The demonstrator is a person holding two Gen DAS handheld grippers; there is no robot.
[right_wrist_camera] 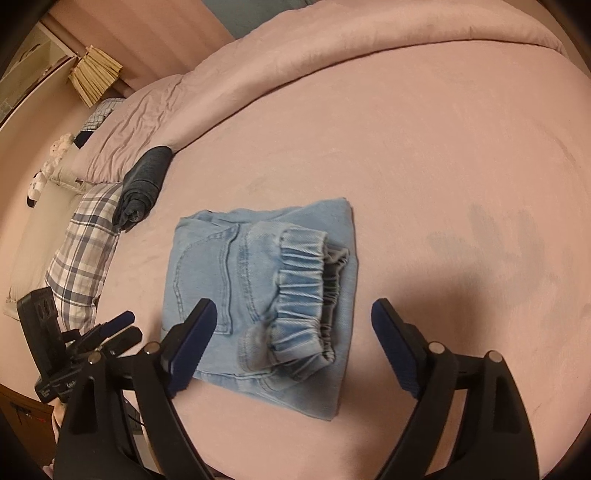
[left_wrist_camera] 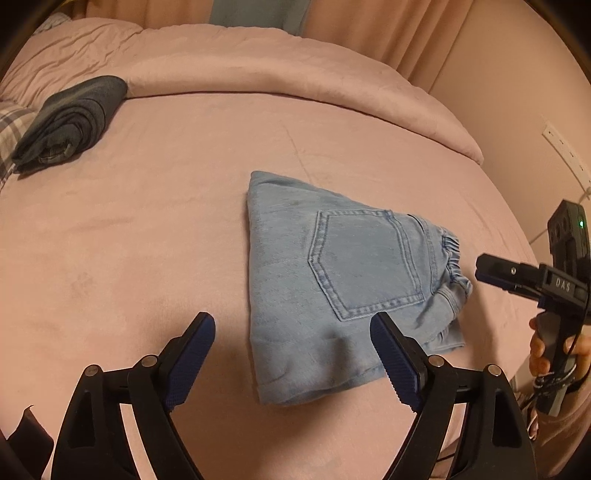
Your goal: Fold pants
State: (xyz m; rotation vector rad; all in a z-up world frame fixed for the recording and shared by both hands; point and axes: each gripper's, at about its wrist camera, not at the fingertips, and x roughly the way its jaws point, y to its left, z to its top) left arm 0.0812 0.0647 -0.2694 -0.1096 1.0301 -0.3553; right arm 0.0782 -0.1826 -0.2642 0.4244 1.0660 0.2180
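Lying folded mid-bed (left_wrist_camera: pixel 147 221), the pants (left_wrist_camera: pixel 332 288) show an elastic waistband only to the right wrist; both the left gripper (left_wrist_camera: pixel 291 350) and right gripper (right_wrist_camera: pixel 293 332) hover spread, near dark rolled clothes (left_wrist_camera: pixel 70 122).

L hand-held gripper (left_wrist_camera: pixel 291 354) & R hand-held gripper (right_wrist_camera: pixel 293 341) both wide apart, nothing held

A wide bed (left_wrist_camera: pixel 147 229) is covered with a pink sheet, and a pink duvet (left_wrist_camera: pixel 280 62) is rolled back along its far side. Peach curtains (left_wrist_camera: pixel 369 29) are seen behind it. A plaid pillow (right_wrist_camera: pixel 83 254) and stacked books (right_wrist_camera: pixel 96 74) are shown at the left, under warm, dim light.
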